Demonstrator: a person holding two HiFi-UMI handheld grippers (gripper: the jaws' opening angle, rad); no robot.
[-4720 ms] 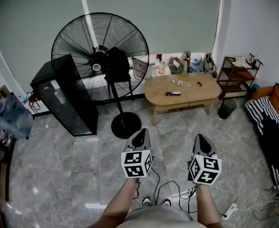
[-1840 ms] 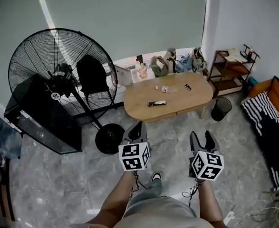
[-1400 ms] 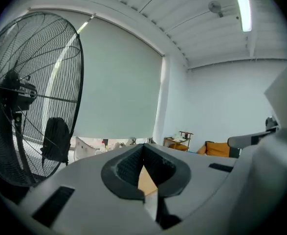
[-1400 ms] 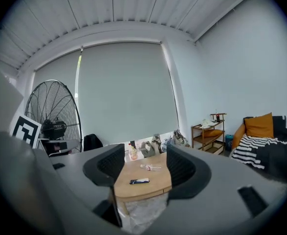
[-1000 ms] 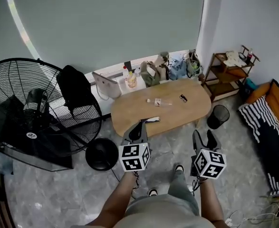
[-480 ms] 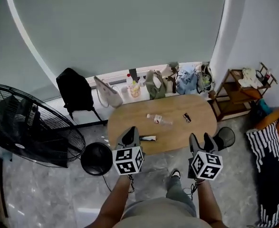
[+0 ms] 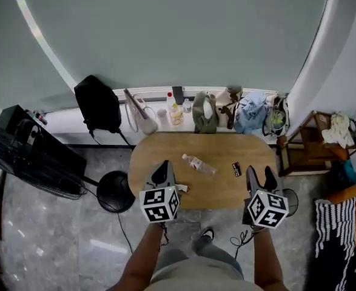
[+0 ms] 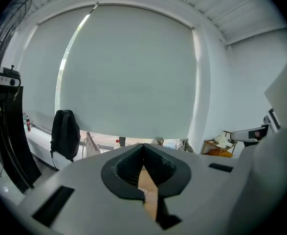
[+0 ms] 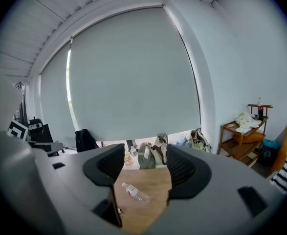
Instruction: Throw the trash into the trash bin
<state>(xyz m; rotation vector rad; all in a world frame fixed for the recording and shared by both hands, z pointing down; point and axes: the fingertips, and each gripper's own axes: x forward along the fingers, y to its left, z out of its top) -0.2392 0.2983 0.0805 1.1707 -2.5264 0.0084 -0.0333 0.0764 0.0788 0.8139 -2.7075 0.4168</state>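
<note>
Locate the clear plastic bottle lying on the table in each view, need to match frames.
Head view: clear plastic bottle lies on its side mid-way across the oval light wooden table.
Left gripper view: not in it; only a sliver of table shows below the shut left tongs.
Right gripper view: low centre, between the open right tongs.
Shared landmark: that table.

right tool (image 9: 144, 173) | jaws apart | bottle (image 9: 136, 193) lying on table (image 9: 155, 182)
</note>
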